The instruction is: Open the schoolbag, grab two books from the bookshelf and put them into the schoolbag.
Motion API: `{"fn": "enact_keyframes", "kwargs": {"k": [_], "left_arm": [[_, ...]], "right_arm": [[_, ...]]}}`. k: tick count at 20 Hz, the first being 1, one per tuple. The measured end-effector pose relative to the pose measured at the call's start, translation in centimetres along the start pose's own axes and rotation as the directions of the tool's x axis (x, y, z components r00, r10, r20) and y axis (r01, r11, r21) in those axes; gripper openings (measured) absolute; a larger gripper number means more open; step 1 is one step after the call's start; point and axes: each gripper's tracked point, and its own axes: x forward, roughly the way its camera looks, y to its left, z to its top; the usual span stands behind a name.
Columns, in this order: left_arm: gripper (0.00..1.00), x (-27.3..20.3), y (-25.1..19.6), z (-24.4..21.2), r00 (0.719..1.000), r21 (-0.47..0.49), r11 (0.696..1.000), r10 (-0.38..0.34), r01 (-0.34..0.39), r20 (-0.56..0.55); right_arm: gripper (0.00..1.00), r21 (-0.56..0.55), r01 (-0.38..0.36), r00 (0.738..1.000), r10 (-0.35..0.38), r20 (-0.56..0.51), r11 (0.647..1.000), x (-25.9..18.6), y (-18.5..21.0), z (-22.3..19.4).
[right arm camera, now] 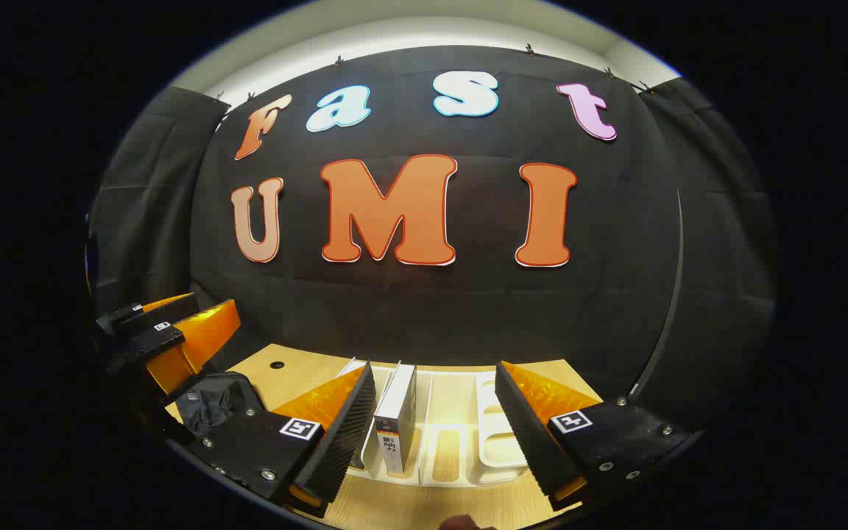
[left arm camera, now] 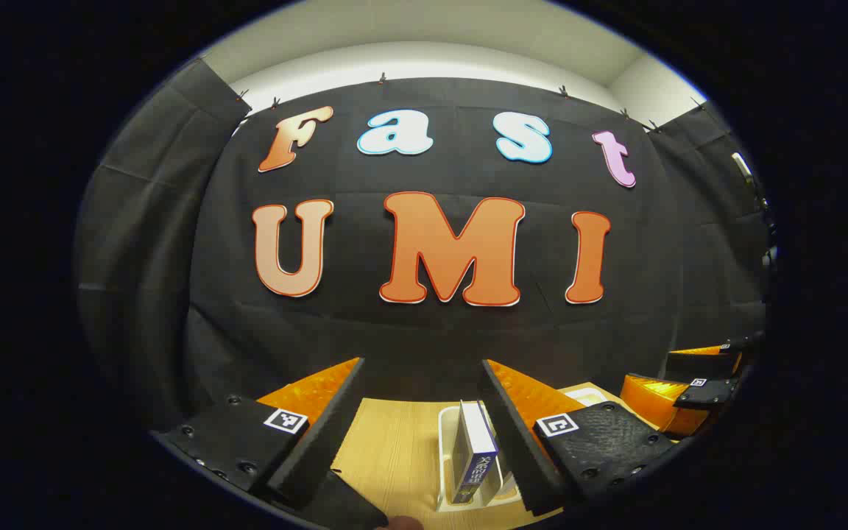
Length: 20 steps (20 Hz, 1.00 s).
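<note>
Books [right arm camera: 397, 419] stand upright in the white bookshelf rack [right arm camera: 494, 449] on the wooden table [right arm camera: 299, 368], so we judge none fetched yet. In the right gripper view we hold the right gripper [right arm camera: 435, 412] level over the near table edge, jaws wide apart and empty, one book between its fingers but untouched. In the left gripper view our left gripper [left arm camera: 424, 412] hovers likewise, wide open, empty, above the rack end and a blue-spined book [left arm camera: 474, 456]. Farther left lies the dark schoolbag [right arm camera: 214, 401]; we cannot tell whether it is open.
</note>
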Motion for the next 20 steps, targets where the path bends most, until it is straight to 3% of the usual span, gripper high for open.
{"fn": "enact_keyframes", "kwargs": {"k": [20], "left_arm": [[0.95,-0.42,-0.16,-0.86,1.0,0.032,0.999,0.004,-0.004,-0.012]], "right_arm": [[0.98,-0.013,-0.017,1.0,0.017,-0.019,1.0,0.2,0.41,-0.75]]}}
